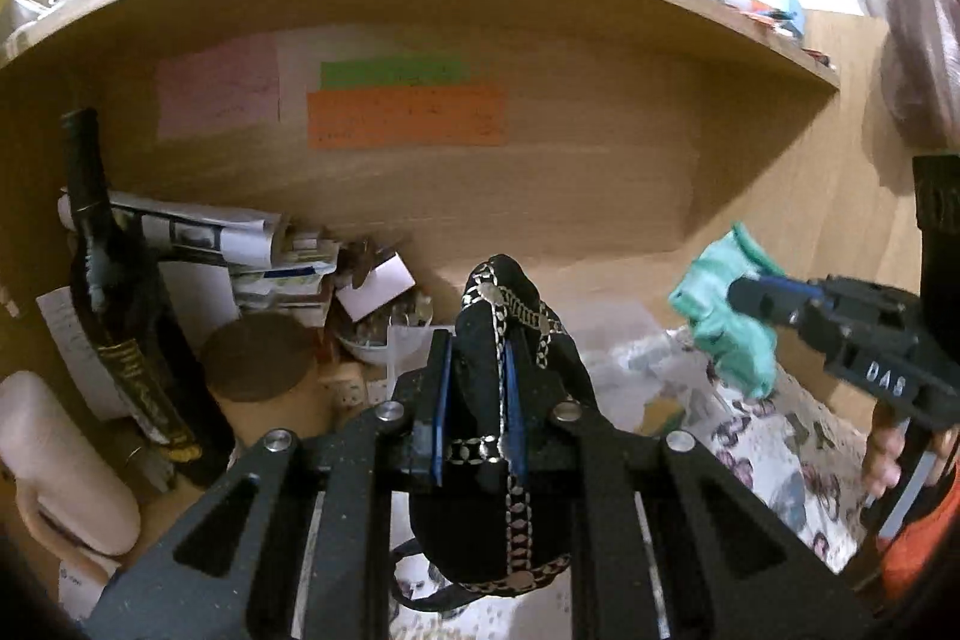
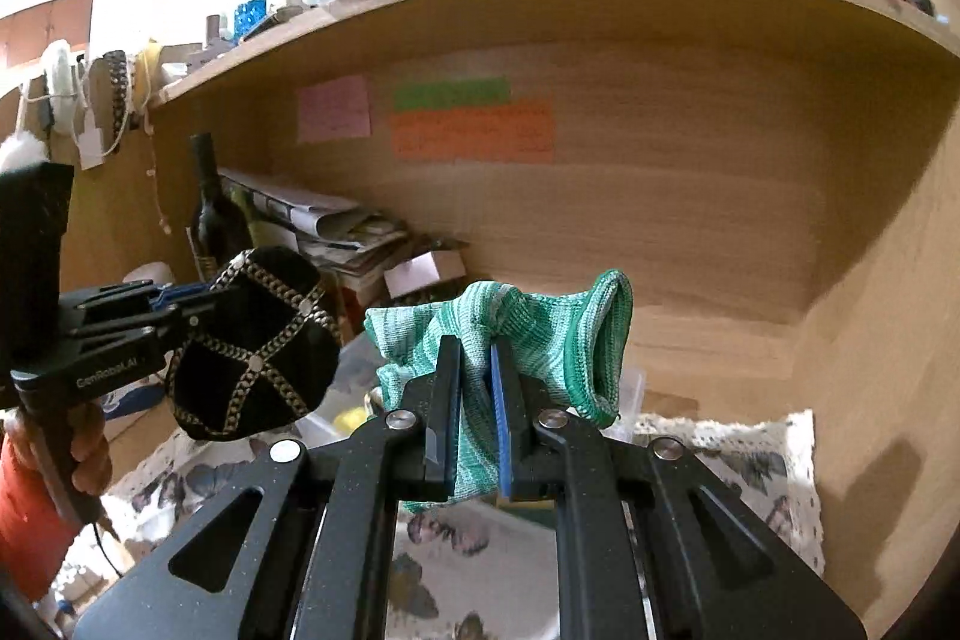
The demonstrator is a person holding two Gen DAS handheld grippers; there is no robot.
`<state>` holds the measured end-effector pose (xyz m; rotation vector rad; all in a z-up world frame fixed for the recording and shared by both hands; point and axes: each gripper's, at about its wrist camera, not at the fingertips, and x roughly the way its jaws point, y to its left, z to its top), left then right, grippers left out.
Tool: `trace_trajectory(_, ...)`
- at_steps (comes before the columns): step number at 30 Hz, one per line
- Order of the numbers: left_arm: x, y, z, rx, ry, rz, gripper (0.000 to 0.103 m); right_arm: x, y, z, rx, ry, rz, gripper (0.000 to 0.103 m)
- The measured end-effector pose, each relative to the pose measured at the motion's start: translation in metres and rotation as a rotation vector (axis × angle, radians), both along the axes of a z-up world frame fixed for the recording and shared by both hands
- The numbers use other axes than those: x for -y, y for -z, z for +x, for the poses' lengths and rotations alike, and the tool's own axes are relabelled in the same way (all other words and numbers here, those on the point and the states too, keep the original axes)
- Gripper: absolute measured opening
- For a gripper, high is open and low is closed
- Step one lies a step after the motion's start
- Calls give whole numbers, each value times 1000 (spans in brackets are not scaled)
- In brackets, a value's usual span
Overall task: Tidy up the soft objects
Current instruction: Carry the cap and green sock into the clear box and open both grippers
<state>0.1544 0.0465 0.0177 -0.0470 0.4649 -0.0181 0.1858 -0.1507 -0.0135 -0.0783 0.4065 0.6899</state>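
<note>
My left gripper point(image 1: 477, 340) is shut on a black cap with silver chain trim point(image 1: 504, 316) and holds it up in the air in front of the wooden desk alcove. The cap also shows at the left of the right wrist view point(image 2: 252, 346). My right gripper point(image 2: 477, 346) is shut on a green striped knit sock point(image 2: 540, 334) and holds it up to the right of the cap. The sock and right gripper show at the right of the left wrist view point(image 1: 726, 316). The two grippers are apart.
A dark wine bottle point(image 1: 114, 292), rolled papers point(image 1: 198, 232), a round cork mat point(image 1: 258, 355) and a small bowl point(image 1: 372, 340) crowd the alcove's left. A butterfly-print cloth point(image 2: 720, 466) lies below. Clear plastic packaging point(image 1: 624, 358) lies in the middle. Coloured notes point(image 1: 408, 115) are stuck on the back wall.
</note>
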Motion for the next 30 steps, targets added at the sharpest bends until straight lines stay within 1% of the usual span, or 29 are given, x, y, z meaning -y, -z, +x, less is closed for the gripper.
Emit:
trace_trajectory(5, -3, 14, 33, -40, -7, -22, 15, -23, 9, 22, -33, -16, -38, 9)
trace_trajectory(10, -6, 38, 72, -116, -1, -52, 15, -45, 28, 46, -88, -20, -95, 9)
trace_trajectory(14, -3, 59, 96, -187, 27, -45, 15, -60, 45, 66, -136, -14, -142, 9)
trace_trajectory(18, 4, 78, 108, -245, 18, 2, 16, -71, 63, 83, -200, -20, -182, 9)
trace_trajectory(23, -3, 91, 113, -295, -1, -19, 18, -75, 82, 95, -265, -14, -240, 11)
trace_trajectory(25, -5, 94, 113, -312, -7, -24, 24, -74, 85, 96, -275, -6, -254, 12)
trace_trajectory(26, -5, 94, 111, -316, -6, -31, 25, -73, 85, 96, -277, -3, -260, 13)
trace_trajectory(27, -6, 95, 110, -317, -3, -42, 30, -71, 85, 95, -279, -3, -260, 14)
trace_trajectory(28, -8, 95, 107, -318, 3, -65, 37, -69, 84, 94, -282, -2, -259, 18)
trace_trajectory(29, -10, 94, 106, -318, 4, -81, 41, -66, 83, 92, -282, 1, -258, 23)
trace_trajectory(30, -11, 94, 104, -313, 2, -92, 45, -65, 82, 91, -282, 3, -256, 26)
